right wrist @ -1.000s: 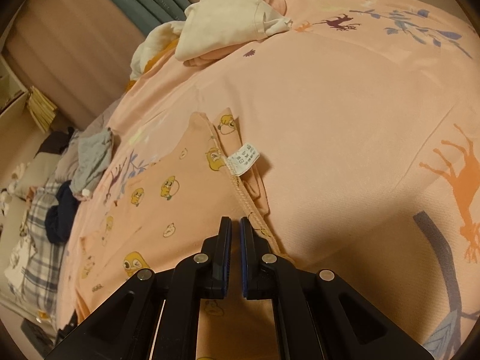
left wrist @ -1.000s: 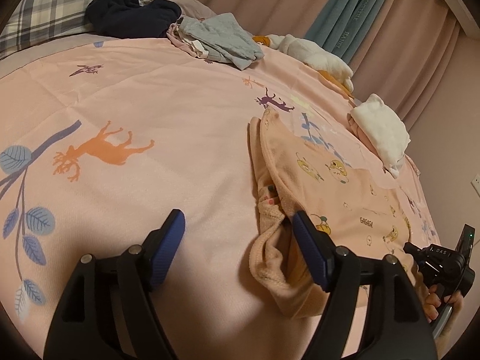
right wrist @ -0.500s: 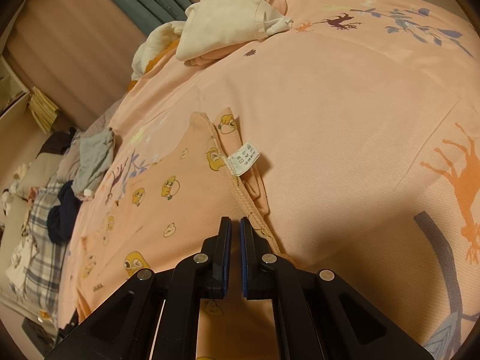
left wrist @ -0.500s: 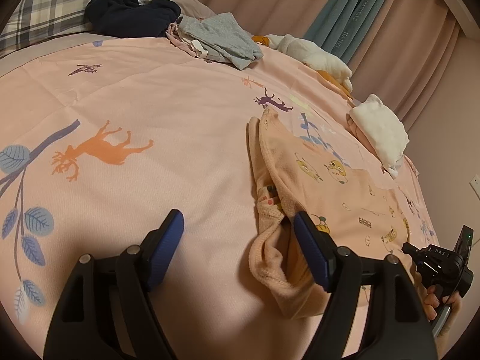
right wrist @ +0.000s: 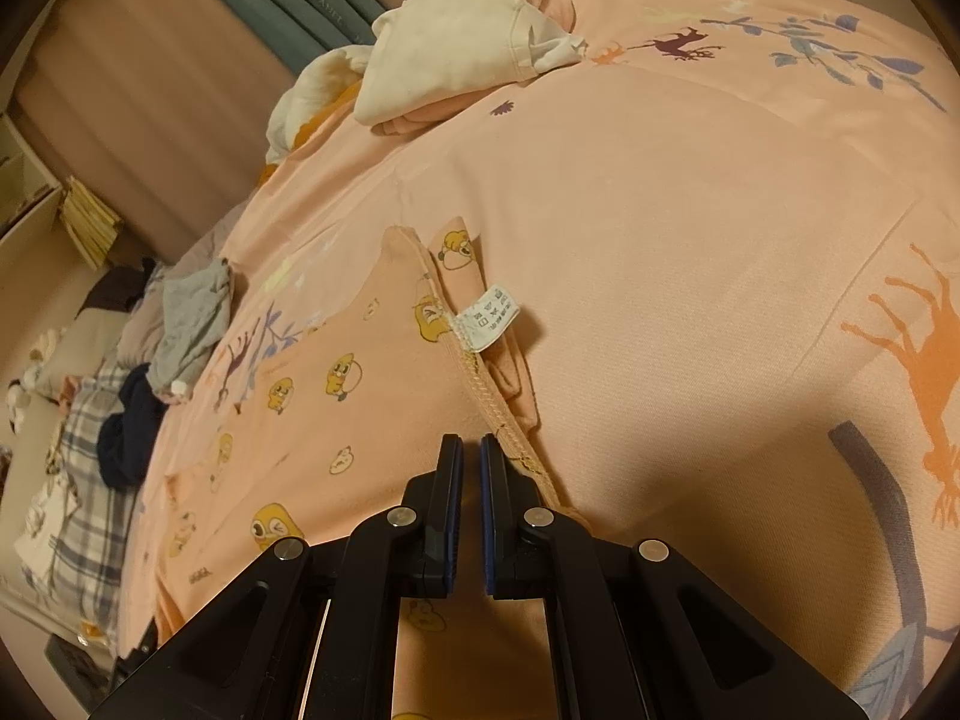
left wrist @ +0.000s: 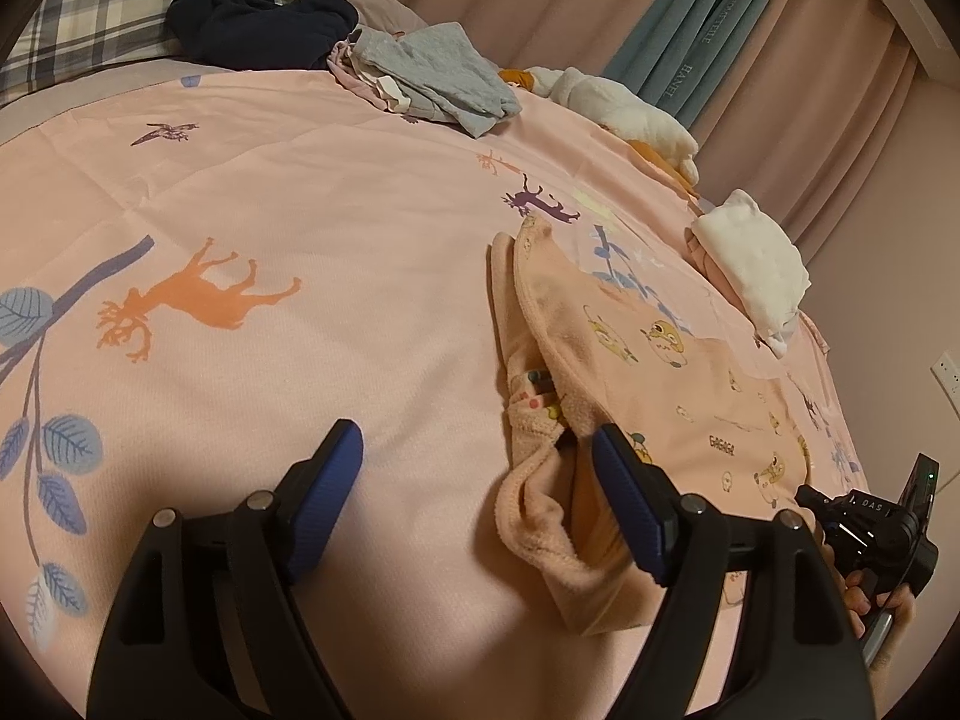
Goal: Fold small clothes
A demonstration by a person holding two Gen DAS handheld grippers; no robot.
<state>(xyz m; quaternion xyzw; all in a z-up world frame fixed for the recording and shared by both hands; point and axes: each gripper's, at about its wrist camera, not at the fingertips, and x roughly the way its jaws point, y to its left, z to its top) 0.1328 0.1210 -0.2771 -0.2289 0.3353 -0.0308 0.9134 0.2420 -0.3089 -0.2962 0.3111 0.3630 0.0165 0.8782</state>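
A small peach garment with yellow cartoon prints (left wrist: pixel 672 396) lies flat on the pink bedspread (left wrist: pixel 312 240). Its near edge is rumpled and folded over. My left gripper (left wrist: pixel 480 486) is open and empty just above the bed, its right finger next to that rumpled edge. In the right wrist view the same garment (right wrist: pixel 336 396) shows a stitched seam and a white care label (right wrist: pixel 489 321). My right gripper (right wrist: pixel 471 480) is nearly shut over the garment beside the seam; no cloth shows between the pads. The right gripper also shows at the left wrist view's right edge (left wrist: pixel 870 516).
A folded white and pink stack (left wrist: pixel 750 264) sits beyond the garment. A grey and pink clothes pile (left wrist: pixel 432 72), a dark navy garment (left wrist: pixel 258 24), a white plush item (left wrist: pixel 624 108) and a plaid pillow (left wrist: pixel 84 18) lie at the far side. Curtains (left wrist: pixel 690 30) hang behind.
Almost nothing has changed. Both grippers hold their places; the right gripper's narrow gap looks slightly wider.
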